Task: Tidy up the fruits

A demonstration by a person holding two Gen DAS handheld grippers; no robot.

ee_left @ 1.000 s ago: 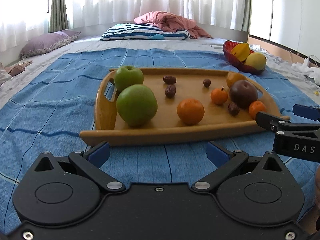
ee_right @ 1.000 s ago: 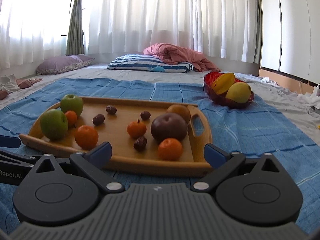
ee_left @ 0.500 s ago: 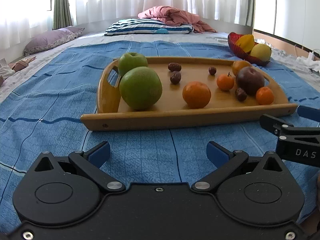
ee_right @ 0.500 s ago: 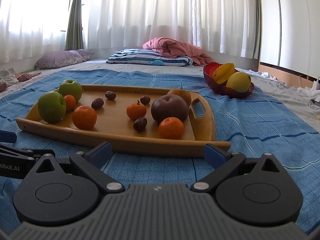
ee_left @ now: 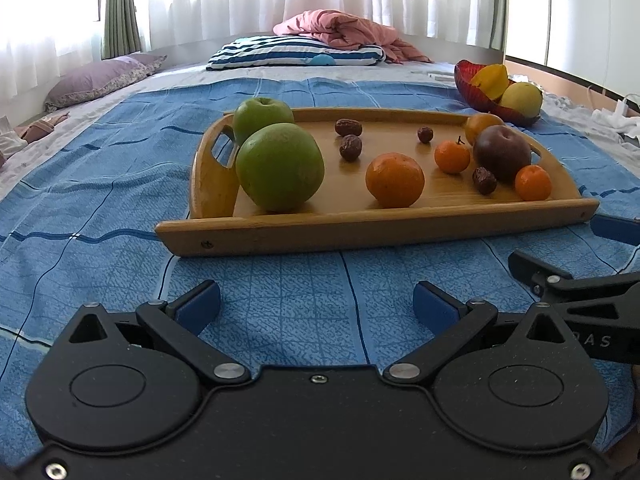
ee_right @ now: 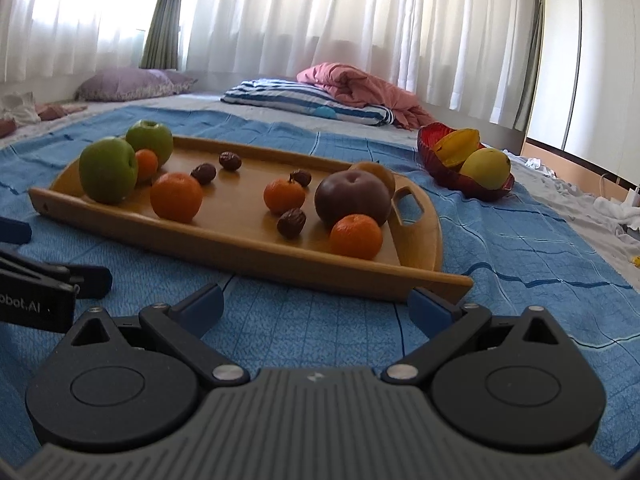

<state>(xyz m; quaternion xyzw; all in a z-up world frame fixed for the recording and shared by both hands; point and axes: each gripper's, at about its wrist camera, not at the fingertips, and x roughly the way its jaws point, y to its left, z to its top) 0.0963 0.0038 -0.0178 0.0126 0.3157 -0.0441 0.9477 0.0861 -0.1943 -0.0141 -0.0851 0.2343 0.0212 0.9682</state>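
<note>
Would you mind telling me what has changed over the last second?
Both grippers dropped lower and eased toward the wooden tray; the right gripper also tilted. Nothing was grasped or released: left gripper stays open and empty. Fruit on the tray and the red bowl are unmoved.

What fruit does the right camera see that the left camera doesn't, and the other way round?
Only the right wrist view shows a small orange mandarin tucked between the two green apples. Only the left wrist view shows the oval handle hole beside the big green apple. Both show the wooden tray, the dark purple plum, the wrinkled brown dates and the red bowl of yellow fruit.
</note>
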